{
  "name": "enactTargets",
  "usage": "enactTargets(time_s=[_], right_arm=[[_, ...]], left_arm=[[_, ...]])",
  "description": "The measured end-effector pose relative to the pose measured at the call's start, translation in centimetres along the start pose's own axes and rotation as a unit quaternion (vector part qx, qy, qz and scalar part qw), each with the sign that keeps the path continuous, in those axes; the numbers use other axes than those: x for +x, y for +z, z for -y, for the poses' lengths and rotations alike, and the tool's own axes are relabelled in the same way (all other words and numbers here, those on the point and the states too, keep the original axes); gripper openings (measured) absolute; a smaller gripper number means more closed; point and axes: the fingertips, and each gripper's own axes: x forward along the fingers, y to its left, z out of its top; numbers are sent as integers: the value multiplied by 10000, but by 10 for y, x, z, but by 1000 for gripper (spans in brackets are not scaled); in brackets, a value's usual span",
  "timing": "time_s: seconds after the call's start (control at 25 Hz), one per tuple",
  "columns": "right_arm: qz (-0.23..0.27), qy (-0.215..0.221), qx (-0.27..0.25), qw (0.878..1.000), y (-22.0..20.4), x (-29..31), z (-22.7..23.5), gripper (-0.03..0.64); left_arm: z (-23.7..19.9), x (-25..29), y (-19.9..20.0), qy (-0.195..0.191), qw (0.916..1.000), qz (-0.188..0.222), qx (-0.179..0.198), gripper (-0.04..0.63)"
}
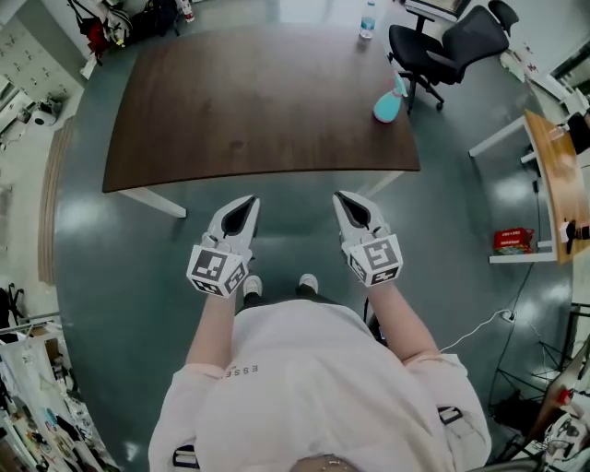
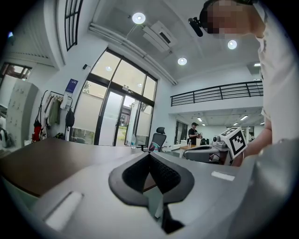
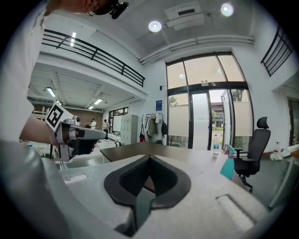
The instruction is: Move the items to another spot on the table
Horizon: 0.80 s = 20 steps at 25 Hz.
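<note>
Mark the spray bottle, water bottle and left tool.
spray bottle [image 1: 387,108]: head view, on its teal body.
water bottle [image 1: 367,24]: head view, mid-body.
left tool [image 1: 246,202]: head view, where its closed tips meet.

Both grippers held out in front, shut and empty

The left gripper [image 1: 245,205] and right gripper [image 1: 346,201] are side by side and apart, their tips pointing ahead and angled slightly toward each other. Each has its jaws pressed together with nothing between them. The left marker cube [image 1: 217,267] and right marker cube [image 1: 376,260] sit at the wrists. The bare left forearm [image 1: 212,327] and right forearm [image 1: 403,323] reach forward from pale sleeves.
</note>
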Motion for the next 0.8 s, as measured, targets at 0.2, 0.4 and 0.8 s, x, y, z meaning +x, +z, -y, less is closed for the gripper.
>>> enactTargets(time_s=[0.2,0.4,0.8], right_arm=[[102,-1,-18,9999,16,31,-55,-11],[122,112,-28,9999,19,53,-104,-11],[160,203,-8,9997,22,76,-148,-11]], left_arm=[[-48,-44,14,29,10000,58,31,15],[-84,-80,15,137,9999,100,2,15],[-116,-113,18,191,9997,162,19,15]])
